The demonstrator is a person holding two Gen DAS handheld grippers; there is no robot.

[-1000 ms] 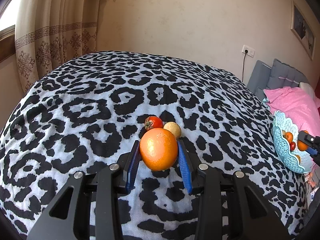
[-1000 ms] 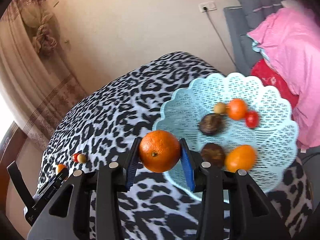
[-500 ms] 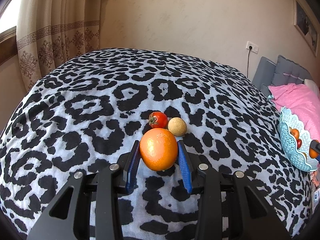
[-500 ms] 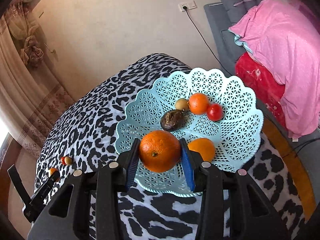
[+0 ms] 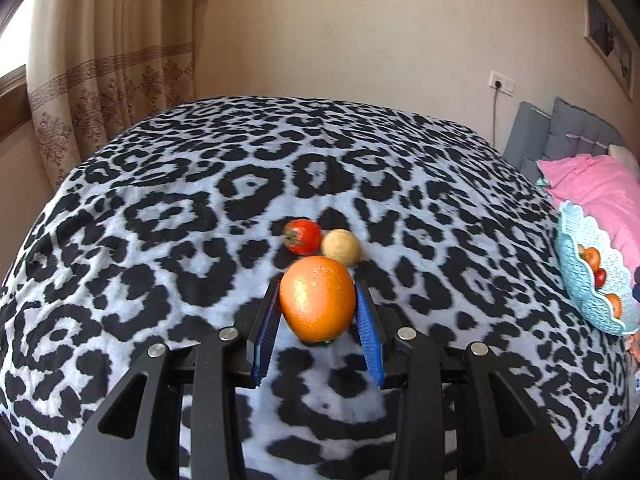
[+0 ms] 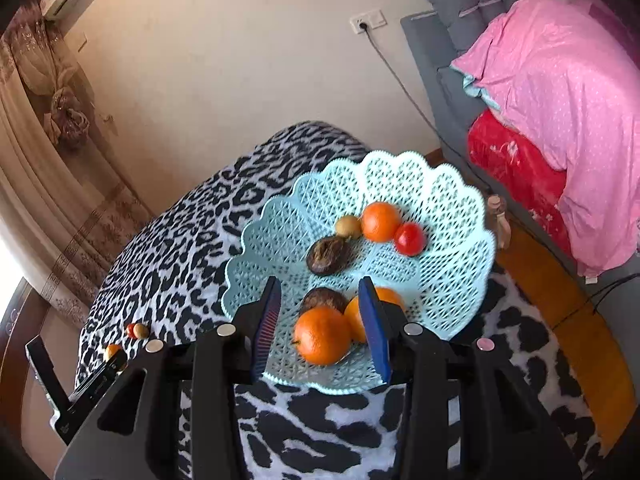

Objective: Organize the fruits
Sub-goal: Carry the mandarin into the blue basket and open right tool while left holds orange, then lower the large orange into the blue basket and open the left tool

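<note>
Right wrist: orange has dropped from the jaws into basket.

- The left wrist view sits just behind the left gripper and looks forward and down across the blanket; the wall and curtain stand far behind; the orange fills the near middle, close to the lens
- The right wrist view sits just behind the right gripper and looks steeply down into the basket, which lies close below; bedding shows at right
- Shared: the basket shows small at the left view's right edge; the left gripper, the tomato and the blanket appear small at the right view's lower left
</note>
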